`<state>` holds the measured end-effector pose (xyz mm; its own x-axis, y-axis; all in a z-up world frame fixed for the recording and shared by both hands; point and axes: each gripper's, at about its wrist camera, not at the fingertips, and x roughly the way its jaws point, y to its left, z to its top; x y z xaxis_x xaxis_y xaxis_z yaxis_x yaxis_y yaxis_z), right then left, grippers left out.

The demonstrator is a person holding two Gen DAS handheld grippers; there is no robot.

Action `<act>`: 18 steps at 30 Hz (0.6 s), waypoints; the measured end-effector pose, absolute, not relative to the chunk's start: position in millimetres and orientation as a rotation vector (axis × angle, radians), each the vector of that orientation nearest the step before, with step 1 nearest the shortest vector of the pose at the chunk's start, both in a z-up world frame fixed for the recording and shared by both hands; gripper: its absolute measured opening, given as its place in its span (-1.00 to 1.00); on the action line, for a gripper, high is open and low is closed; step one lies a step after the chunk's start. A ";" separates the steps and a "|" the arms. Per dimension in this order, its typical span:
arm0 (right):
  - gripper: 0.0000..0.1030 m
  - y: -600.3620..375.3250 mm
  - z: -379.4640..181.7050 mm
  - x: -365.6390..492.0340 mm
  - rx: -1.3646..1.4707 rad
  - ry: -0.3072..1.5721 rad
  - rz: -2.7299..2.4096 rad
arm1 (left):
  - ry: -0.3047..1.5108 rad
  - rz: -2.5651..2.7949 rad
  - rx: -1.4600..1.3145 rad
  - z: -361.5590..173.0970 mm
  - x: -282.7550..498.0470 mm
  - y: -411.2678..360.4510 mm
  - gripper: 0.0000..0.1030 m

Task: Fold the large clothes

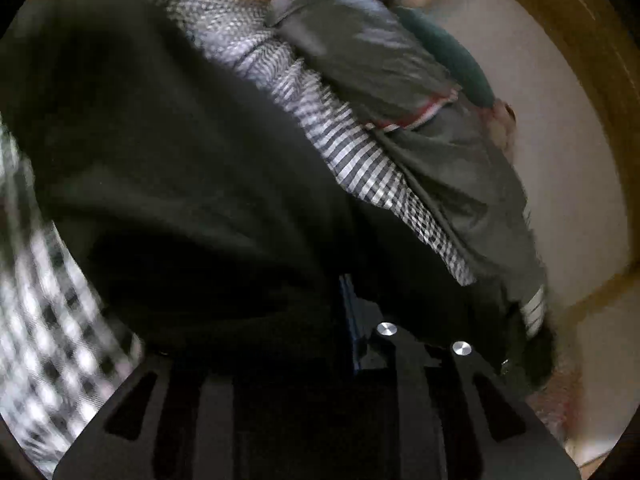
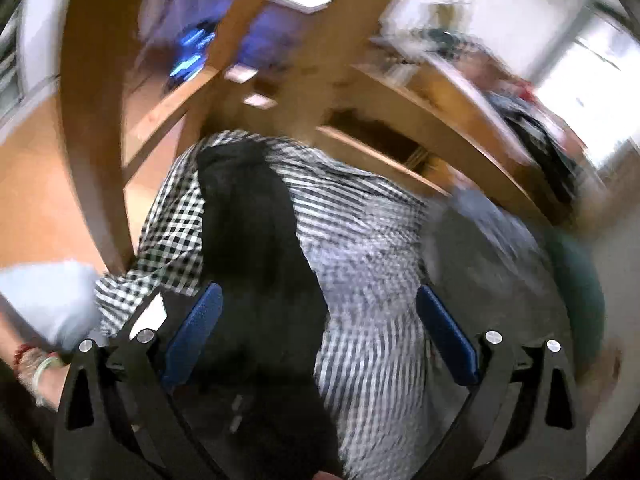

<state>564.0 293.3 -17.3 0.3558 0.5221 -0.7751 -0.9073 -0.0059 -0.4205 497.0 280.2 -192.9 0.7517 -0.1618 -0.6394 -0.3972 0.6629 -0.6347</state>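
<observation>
Blurred wooden furniture (image 2: 92, 120) behind. Right gripper (image 2: 320, 336) jaws released, straddling black garment (image 2: 256, 240) over checked shirt (image 2: 368, 280); left gripper (image 1: 356, 320) jaws clenched on black cloth. Close right low, lift evenly.

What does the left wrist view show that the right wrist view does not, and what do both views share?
Only the left wrist view shows a grey garment with a red and white stripe, and black cloth draped over the left hand-held gripper, hiding its fingertips. Only the right wrist view shows the right hand-held gripper with its blue pads wide apart, wooden furniture behind, and a wrist with bracelets. Both show the black garment and the black-and-white checked cloth. Both views are motion-blurred.
</observation>
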 end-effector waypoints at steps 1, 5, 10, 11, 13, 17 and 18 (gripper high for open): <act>0.77 320.0 -31.0 564.2 -1.125 0.463 1.224 | 0.715 0.139 -0.908 -199.9 497.0 282.8 -0.51; 0.20 398.3 -111.4 566.2 -1.320 0.597 1.289 | 0.669 0.123 -1.010 -210.2 487.5 285.7 -0.51; -0.53 432.9 -163.6 565.1 -1.284 0.799 1.351 | 0.657 0.105 -1.025 -211.0 483.3 283.7 -0.51; -0.63 431.9 -163.2 567.2 -1.259 0.791 1.341 | 0.662 0.108 -1.011 -208.9 483.1 282.4 -0.51; -0.84 421.7 -153.9 570.9 -1.193 0.759 1.355 | 0.669 0.114 -0.973 -202.2 484.8 279.3 -0.51; -0.89 366.6 -95.6 597.9 -0.808 0.719 1.435 | 0.662 0.129 -0.844 -180.7 482.7 263.0 -0.54; -0.89 350.7 -83.1 602.5 -0.729 0.705 1.444 | 0.658 0.126 -0.822 -175.9 481.7 258.0 -0.54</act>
